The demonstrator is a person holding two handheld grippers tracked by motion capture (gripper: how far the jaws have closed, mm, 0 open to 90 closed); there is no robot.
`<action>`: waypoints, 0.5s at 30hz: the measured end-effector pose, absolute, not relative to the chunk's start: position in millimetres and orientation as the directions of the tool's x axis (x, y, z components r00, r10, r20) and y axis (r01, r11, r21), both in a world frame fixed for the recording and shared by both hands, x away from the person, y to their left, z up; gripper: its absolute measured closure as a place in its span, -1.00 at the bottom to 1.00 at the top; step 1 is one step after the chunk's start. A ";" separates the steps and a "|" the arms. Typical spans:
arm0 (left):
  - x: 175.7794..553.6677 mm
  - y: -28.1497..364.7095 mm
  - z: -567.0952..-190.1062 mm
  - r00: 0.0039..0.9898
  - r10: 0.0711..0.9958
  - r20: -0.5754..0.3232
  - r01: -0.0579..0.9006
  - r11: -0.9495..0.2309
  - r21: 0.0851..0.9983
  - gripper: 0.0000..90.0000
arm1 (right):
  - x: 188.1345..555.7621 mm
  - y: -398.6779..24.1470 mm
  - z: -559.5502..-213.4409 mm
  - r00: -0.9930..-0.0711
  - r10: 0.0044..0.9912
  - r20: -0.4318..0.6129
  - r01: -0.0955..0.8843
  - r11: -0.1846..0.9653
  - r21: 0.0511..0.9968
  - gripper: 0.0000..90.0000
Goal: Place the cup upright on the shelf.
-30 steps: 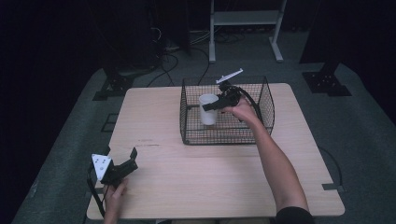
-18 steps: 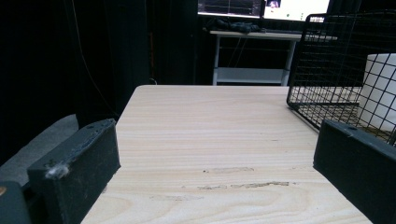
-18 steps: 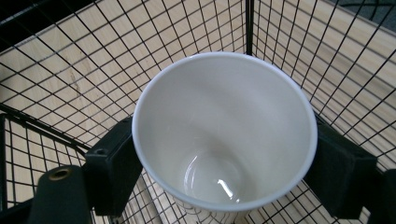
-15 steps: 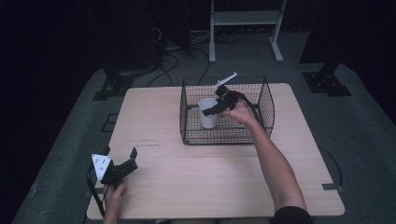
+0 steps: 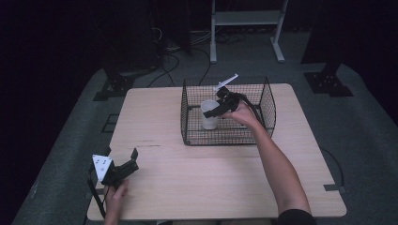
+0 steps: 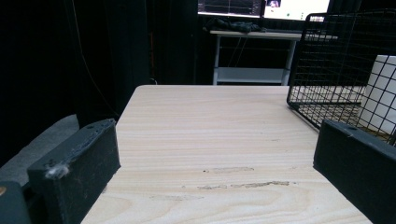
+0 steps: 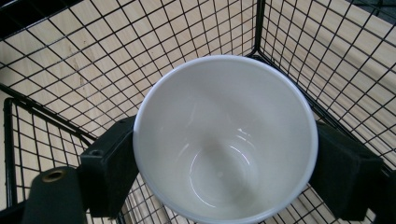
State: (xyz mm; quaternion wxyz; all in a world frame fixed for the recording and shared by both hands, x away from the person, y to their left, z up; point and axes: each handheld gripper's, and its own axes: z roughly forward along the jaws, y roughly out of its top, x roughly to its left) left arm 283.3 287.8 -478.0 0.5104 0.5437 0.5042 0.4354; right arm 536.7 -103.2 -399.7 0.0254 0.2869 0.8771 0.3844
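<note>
The wooden table [image 5: 206, 183] fills the middle of the high view, and toward its far side sits the black wire basket [image 5: 263, 101]. Inside the basket, near its left wall, stands the white cup [image 5: 209, 115], upright and empty, its glossy inside plain in the right gripper view. The right claw [image 5: 212, 111] reaches in from above, and its two black jaws press the cup's rim from either side. Down at the near left corner, the left claw [image 5: 132, 158] rests low over the table, jaws spread wide, nothing between them.
</note>
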 end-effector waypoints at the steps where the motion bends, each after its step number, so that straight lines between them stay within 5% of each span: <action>1: 283.3 287.8 -478.0 0.112 0.993 -0.041 0.104 0.029 0.994 -1.00 | 536.4 -103.5 -399.5 -0.836 0.521 0.173 0.481 0.543 0.688 -0.63; 15: 284.0 287.8 -478.0 0.109 0.993 -0.042 0.105 0.030 0.994 -1.00 | 532.9 -100.2 -397.7 -0.844 0.509 0.169 0.469 0.548 0.693 -0.64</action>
